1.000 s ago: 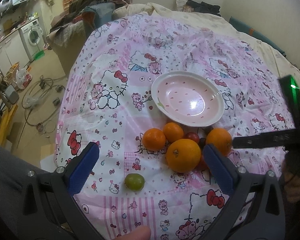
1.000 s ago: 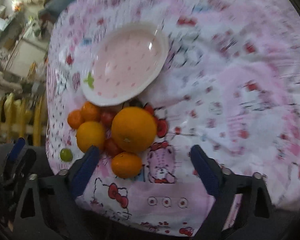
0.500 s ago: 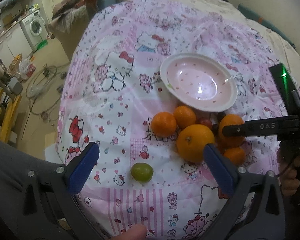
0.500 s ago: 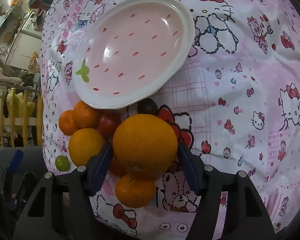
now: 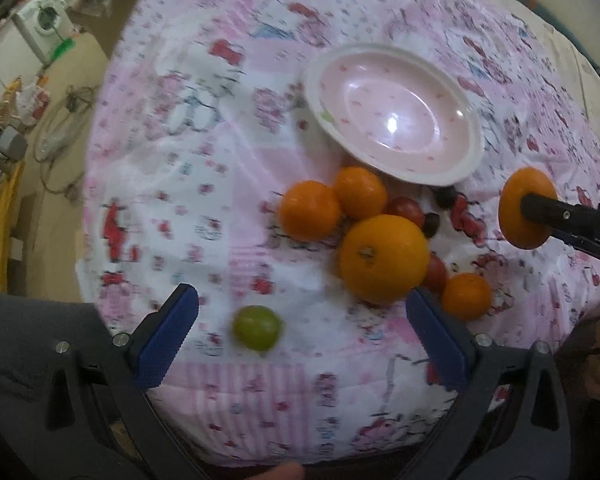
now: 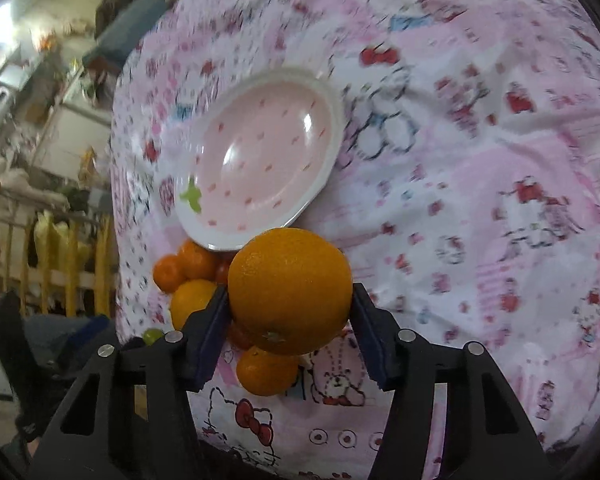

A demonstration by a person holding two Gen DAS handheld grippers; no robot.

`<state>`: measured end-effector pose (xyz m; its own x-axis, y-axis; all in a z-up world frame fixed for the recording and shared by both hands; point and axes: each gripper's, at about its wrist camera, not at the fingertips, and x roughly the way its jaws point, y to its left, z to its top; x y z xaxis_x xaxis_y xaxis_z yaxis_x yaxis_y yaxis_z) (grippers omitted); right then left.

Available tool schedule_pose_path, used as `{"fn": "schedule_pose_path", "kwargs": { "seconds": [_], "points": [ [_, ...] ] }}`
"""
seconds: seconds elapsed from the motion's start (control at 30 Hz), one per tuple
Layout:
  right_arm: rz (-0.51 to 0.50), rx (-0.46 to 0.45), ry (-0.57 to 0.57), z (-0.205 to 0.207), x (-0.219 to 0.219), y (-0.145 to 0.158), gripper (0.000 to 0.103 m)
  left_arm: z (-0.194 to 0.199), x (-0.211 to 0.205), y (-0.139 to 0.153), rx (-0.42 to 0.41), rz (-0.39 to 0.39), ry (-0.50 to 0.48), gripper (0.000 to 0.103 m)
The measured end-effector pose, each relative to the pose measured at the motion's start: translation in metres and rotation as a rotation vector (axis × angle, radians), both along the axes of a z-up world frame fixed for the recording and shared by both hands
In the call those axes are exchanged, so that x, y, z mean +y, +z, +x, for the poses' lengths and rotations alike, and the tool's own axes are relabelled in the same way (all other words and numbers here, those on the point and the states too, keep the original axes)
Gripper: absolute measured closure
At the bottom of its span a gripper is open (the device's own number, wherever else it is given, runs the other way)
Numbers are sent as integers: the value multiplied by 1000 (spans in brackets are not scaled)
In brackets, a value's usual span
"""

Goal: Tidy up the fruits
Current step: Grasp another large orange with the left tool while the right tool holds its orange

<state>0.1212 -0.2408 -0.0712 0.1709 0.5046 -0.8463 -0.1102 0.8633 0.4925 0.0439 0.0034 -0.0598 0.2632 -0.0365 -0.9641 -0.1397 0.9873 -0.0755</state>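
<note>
The left wrist view looks steeply down past the left tool [image 5: 300, 322], from the near edge of the bed [image 5: 228, 128], with its patterned cover filling the picture. A green fruit [image 5: 257, 327] sits close under the lens, and room floor shows off to the left. The right wrist view looks down from very near, along the right tool [image 6: 290, 322], with a big orange [image 6: 290, 290] filling its middle. Both views share the pink plate [image 5: 396, 108] [image 6: 260, 164], the cluster of fruit beside it and the cover, and the left view catches the right tool [image 5: 540, 210] at its right edge.
</note>
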Motion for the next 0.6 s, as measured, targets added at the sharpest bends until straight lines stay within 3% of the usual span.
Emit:
{"fn": "schedule_pose_path", "kwargs": {
  "seconds": [0.1, 0.23, 0.3, 0.47, 0.6],
  "points": [
    [20, -8, -26, -1, -13, 5, 43, 10, -15, -4, 20, -32, -10, 2],
    [31, -18, -63, -1, -24, 11, 43, 25, -32, -15, 46, -44, -27, 11],
    [39, -19, -80, 0, -30, 13, 43, 31, -39, -23, 65, -33, -34, 20],
    [46, -27, -103, 1, -33, 14, 43, 36, -46, -38, 75, 1, -51, 24],
    [55, -20, -112, 2, -35, 12, 43, 38, -44, -39, 38, -34, -47, 39]
  ]
}}
